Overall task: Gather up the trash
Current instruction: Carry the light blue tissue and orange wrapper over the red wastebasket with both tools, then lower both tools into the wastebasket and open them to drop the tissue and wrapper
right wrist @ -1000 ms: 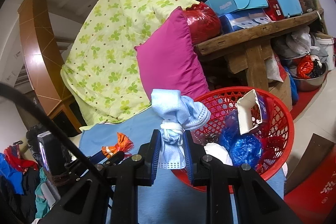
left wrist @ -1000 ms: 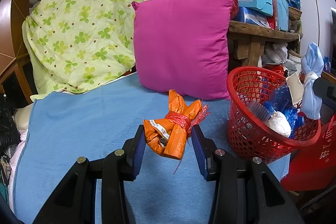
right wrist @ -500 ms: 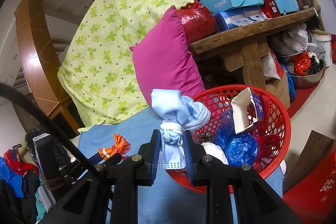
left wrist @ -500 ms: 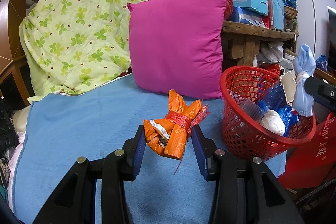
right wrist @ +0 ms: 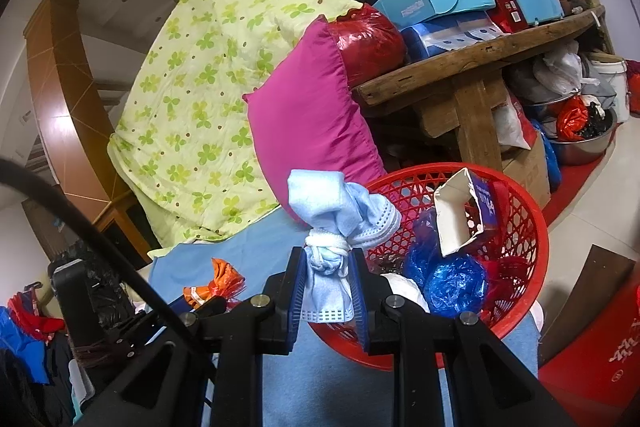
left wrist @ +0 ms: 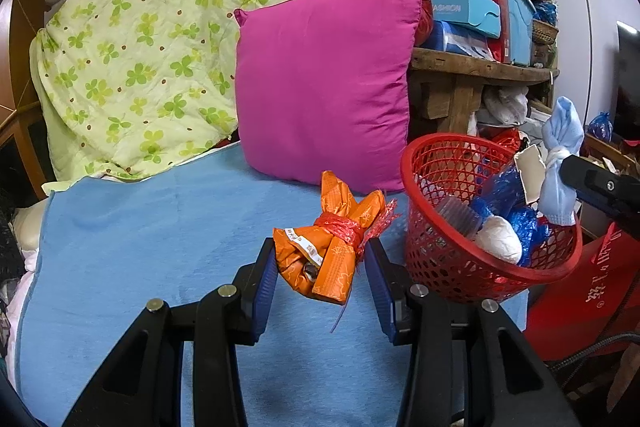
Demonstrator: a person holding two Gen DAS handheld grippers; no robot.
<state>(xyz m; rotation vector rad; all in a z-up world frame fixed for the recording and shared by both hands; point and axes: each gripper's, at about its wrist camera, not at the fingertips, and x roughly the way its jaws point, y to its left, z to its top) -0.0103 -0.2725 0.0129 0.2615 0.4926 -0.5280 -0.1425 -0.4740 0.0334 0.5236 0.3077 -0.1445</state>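
My left gripper [left wrist: 322, 263] is shut on an orange wrapper bundle [left wrist: 326, 255] tied with red string, held above the blue mat [left wrist: 160, 227], left of the red basket [left wrist: 448, 267]. My right gripper [right wrist: 326, 275] is shut on a knotted light-blue face mask [right wrist: 332, 219], held at the near-left rim of the red basket [right wrist: 524, 267]. The mask also shows in the left wrist view [left wrist: 560, 155], over the basket's far right side. The basket holds blue plastic bags [right wrist: 452, 279], a white wad [left wrist: 498, 239] and a torn carton [right wrist: 464, 215].
A magenta pillow [left wrist: 324, 83] leans behind the mat beside a green clover quilt [left wrist: 160, 39]. A wooden bench [right wrist: 480, 55] stacked with boxes stands right of the pillow. A red bag [left wrist: 580, 307] sits below the basket.
Both grippers have kept their hold. The left view has drifted, the basket now sits slightly closer and further left. The right gripper has tilted a little over the basket rim.
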